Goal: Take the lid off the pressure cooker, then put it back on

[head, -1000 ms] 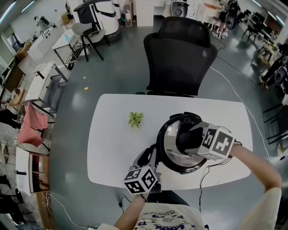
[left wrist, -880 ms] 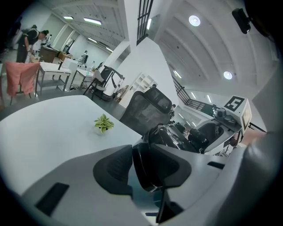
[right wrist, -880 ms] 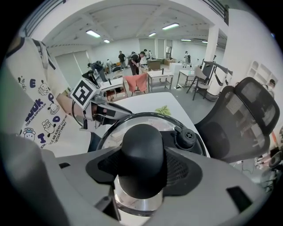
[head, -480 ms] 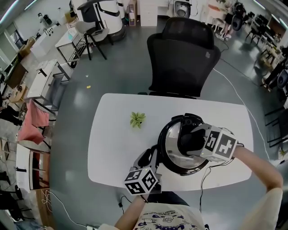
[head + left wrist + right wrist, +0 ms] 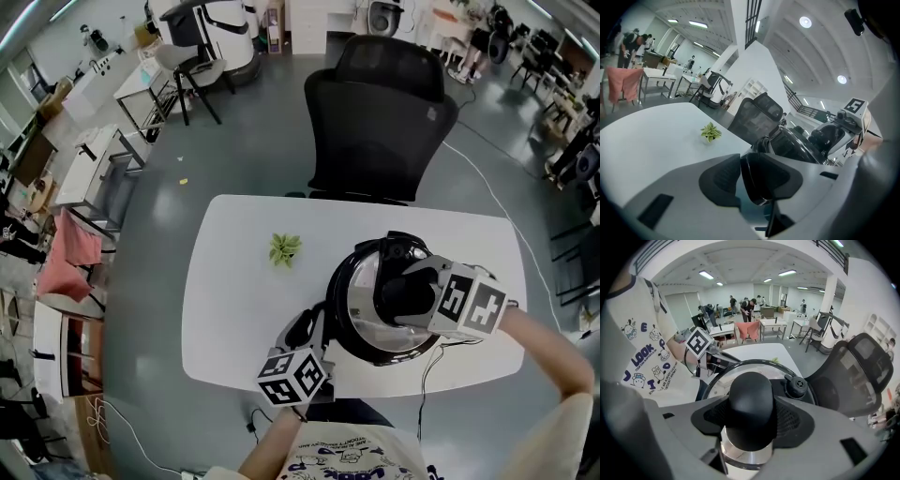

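Right of centre on the white table, low in the head view, sits the pressure cooker, and I have a claw on it from each side. My right claw comes in over it from the right edge of that frame, pointing steeply downward, its marker cube turned up toward the camera. Through the right gripper view I see its two jaws clamped on the black knob of the lid. A ribbed pad presses against each flank of the knob, with no gap on either side. Below the knob a bright metal stem shows. Just to the upper right of the knob stands the small black valve. The lid lies over the cooker; whether it is seated or lifted a hair I cannot tell.

My left claw reaches in from the bottom of the head view, closer to level, to the cooker's lower-left side. In the left gripper view its jaws are closed on the glossy black side handle, which fills the space between them. The cooker's dark body rises just beyond, right of centre in that frame.

A little green plant stands on the table to the upper left of the cooker, well apart from it. A black office chair is drawn up at the table's far edge, in the upper middle of the head view.
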Action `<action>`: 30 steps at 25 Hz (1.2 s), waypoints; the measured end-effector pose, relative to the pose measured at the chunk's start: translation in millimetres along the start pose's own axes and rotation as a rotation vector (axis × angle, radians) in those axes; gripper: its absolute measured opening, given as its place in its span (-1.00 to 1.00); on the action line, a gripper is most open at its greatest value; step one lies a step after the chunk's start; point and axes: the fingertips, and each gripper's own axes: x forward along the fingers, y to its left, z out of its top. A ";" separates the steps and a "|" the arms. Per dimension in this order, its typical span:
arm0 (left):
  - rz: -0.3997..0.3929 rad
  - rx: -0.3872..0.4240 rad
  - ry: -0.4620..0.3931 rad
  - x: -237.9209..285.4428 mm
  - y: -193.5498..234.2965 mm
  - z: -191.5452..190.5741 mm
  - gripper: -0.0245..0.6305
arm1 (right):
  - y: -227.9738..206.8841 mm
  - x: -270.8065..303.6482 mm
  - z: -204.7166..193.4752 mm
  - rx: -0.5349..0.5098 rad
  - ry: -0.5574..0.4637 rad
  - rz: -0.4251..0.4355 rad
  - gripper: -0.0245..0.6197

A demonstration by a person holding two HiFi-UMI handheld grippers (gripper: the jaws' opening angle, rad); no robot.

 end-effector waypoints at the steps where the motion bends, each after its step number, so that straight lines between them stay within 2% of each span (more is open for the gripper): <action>1: 0.001 0.001 0.000 0.3 0.2 0.3 -0.51 | -1.4 -1.5 0.6 0.011 -0.010 0.004 -0.01; 7: 0.008 0.009 0.002 0.6 -0.4 -0.3 -0.51 | -16.5 -25.5 3.7 0.074 -0.079 -0.048 -0.01; 11: 0.018 0.022 0.004 2.0 -0.1 -0.6 -0.51 | -29.1 -42.8 -9.0 0.124 -0.080 -0.103 -0.01; 18: 0.052 0.070 0.006 1.7 -2.0 0.7 -0.51 | -38.7 -68.6 -47.2 0.243 -0.084 -0.176 -0.01; 30: 0.095 0.091 -0.012 3.9 -2.3 -1.6 -0.51 | -46.5 -111.0 -131.3 0.468 -0.104 -0.302 -0.01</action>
